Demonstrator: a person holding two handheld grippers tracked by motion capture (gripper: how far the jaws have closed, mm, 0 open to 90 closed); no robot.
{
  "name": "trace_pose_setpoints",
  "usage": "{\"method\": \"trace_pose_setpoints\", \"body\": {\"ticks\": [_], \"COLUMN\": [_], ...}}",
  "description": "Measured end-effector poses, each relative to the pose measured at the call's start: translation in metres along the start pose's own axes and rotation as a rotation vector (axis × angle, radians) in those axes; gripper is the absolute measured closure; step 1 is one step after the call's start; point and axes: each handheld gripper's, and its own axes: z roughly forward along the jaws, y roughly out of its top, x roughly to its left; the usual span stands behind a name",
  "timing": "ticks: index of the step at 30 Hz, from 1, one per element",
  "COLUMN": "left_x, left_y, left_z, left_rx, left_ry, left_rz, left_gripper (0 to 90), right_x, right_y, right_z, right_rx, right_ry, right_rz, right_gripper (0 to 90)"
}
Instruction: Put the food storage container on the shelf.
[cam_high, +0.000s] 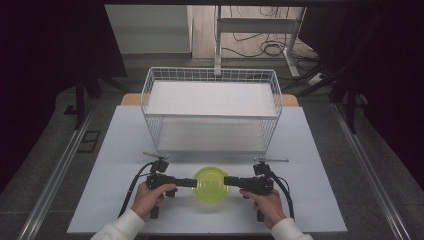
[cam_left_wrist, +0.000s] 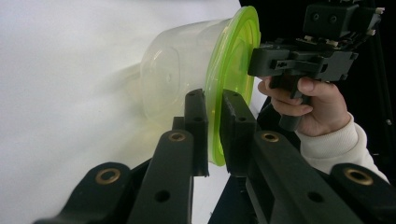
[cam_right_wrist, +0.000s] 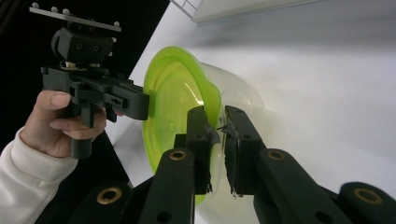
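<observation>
A white table (cam_high: 125, 150) with a wire basket (cam_high: 211, 107) at its far edge; near the front edge sits a clear container (cam_left_wrist: 173, 79) with a green lid (cam_high: 210, 183). The left tool (cam_high: 190, 183) and right tool (cam_high: 229, 181) each clamp the lid's rim — apparently the grasp stage. Next: an even, level lift toward the basket.

The container (cam_left_wrist: 177, 79) looks like clear, glossy plastic, its lid (cam_left_wrist: 233, 70) smooth translucent green plastic. The white basket (cam_high: 210, 107) is thin coated wire. The surface (cam_high: 115, 165) is matt and pale. Both grippers' jaws are matt black plastic with brass-coloured pivot rings
</observation>
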Motion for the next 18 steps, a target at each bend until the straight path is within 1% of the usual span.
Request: {"method": "trace_pose_setpoints", "body": {"ticks": [5,8,10,12,14,16,17,18], "left_x": [-0.005,-0.007,-0.008,-0.009,-0.012,-0.014,-0.016,-0.017], "left_y": [0.001,0.001,0.001,0.001,0.002,0.002,0.002,0.002], "left_z": [-0.002,-0.004,-0.004,-0.006,-0.006,-0.007,-0.008,-0.01], "left_rx": [-0.01,-0.014,-0.021,-0.017,-0.025,-0.026,-0.032,-0.028], "left_ry": [0.002,0.007,0.005,0.006,0.008,0.012,0.013,0.013], "left_rz": [0.023,0.029,0.035,0.047,0.048,0.062,0.062,0.076], "left_gripper": [82.8,82.8,82.8,82.8,82.8,82.8,82.8,82.8], "right_x": [0.003,0.005,0.006,0.007,0.008,0.01,0.011,0.012], "right_y": [0.002,0.003,0.003,0.004,0.004,0.005,0.005,0.005], "right_z": [-0.002,-0.004,-0.004,-0.005,-0.005,-0.006,-0.007,-0.007], "right_rx": [-0.009,-0.016,-0.021,-0.02,-0.022,-0.024,-0.027,-0.031], "right_ry": [0.009,0.012,0.01,0.013,0.013,0.012,0.013,0.014], "right_rz": [-0.01,-0.018,-0.033,-0.037,-0.046,-0.054,-0.056,-0.063], "right_gripper": [80.2,80.2,80.1,80.1,80.2,80.1,80.1,80.1]}}
